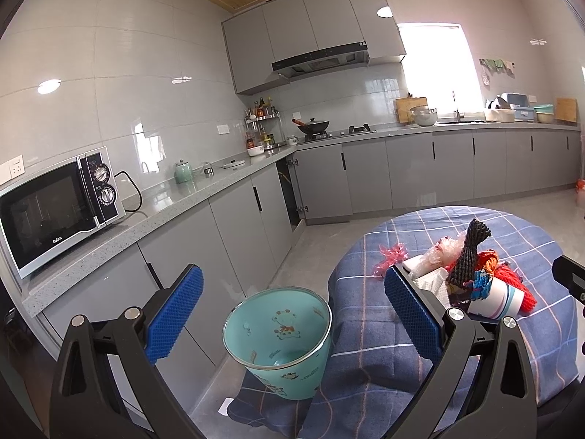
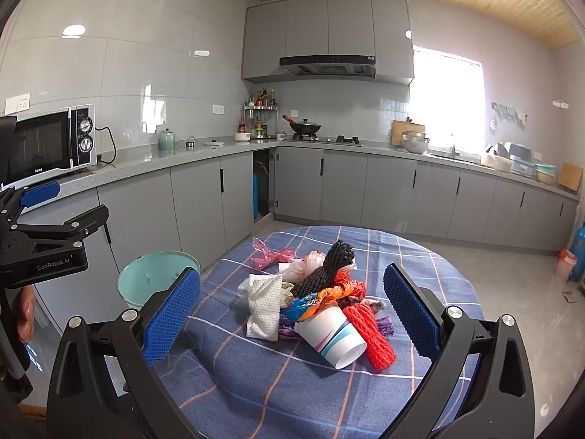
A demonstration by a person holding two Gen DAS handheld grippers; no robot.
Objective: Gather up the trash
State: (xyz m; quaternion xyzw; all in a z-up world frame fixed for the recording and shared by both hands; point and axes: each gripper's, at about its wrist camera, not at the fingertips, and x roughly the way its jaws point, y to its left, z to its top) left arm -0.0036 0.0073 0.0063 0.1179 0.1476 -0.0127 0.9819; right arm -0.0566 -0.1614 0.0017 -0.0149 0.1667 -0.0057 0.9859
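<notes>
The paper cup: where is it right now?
In the right wrist view the paper cup lies tipped on the table, at the pile's near edge, beside the red foam net.

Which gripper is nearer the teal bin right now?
Left. The left gripper hangs just above the teal bin; the right gripper faces the trash pile on the table, bin off to its left.

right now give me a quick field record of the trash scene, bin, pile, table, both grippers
bin: teal bin on floor beside table, looks empty
table: round, blue plaid cloth
pile: paper cup on its side, red foam net, black foam net, white napkin, pink wrapper apart at far side
left gripper: open, above bin, holds nothing
right gripper: open, facing pile, holds nothing
</notes>
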